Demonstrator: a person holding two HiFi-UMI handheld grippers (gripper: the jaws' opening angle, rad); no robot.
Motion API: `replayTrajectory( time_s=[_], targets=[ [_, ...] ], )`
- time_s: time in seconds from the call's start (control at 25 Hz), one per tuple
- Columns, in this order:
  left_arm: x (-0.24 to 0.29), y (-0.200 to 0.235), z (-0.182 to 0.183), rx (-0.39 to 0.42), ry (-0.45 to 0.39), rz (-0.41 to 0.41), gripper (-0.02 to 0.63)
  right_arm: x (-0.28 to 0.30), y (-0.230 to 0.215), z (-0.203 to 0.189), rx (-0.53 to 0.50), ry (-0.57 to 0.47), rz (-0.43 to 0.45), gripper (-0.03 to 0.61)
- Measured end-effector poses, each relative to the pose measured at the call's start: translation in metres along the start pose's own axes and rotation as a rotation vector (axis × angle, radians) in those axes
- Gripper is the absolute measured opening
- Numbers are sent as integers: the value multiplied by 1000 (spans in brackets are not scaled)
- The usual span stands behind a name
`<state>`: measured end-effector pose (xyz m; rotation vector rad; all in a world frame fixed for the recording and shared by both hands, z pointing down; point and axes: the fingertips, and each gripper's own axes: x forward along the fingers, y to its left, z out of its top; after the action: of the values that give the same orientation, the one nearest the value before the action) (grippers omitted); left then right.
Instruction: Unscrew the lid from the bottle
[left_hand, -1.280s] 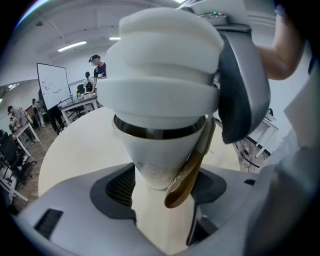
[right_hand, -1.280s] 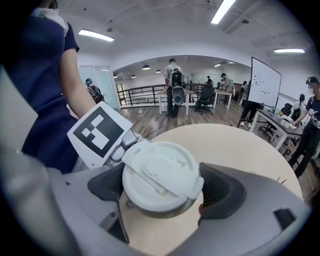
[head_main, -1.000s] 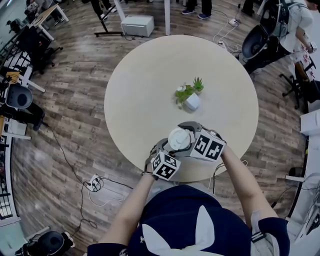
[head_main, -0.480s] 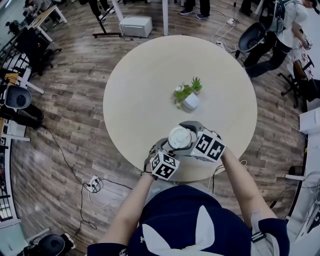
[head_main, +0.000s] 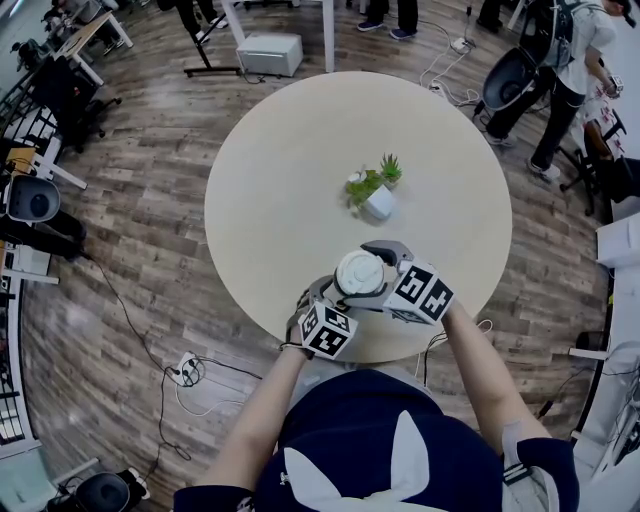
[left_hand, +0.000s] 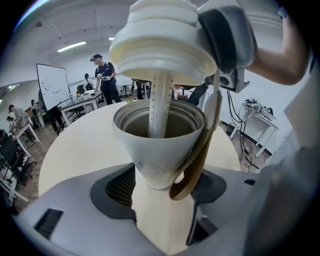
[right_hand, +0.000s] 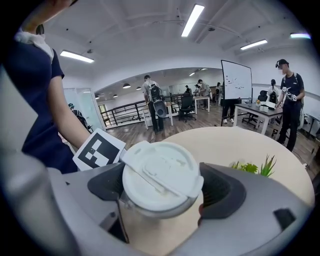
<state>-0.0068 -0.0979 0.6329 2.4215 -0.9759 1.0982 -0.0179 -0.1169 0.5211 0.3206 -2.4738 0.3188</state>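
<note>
One bottle (left_hand: 159, 160); one lid (right_hand: 162, 179); two claws: left claw (left_hand: 162, 189), right claw (right_hand: 163, 192); one potted plant (head_main: 376, 190); one table (head_main: 290, 165).

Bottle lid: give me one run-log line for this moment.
left claw: shut on bottle | right claw: shut on lid | lid: off, held above bottle mouth | straw: hangs from lid into bottle

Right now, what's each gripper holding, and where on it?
Left gripper clamps the bottle around its body. Right gripper clamps the lid by its sides, above the bottle's open mouth.
</note>
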Motion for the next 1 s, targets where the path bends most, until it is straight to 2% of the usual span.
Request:
replayTrajectory(
  time_s=[0.72, 1.0],
  targets=[
    [0, 1, -1, 8, 12, 2, 313, -22, -4, 6, 138, -135, -35, 456],
    [2, 0, -2, 8, 15, 8, 313, -30, -6, 9, 163, -185, -52, 454]
  ],
)
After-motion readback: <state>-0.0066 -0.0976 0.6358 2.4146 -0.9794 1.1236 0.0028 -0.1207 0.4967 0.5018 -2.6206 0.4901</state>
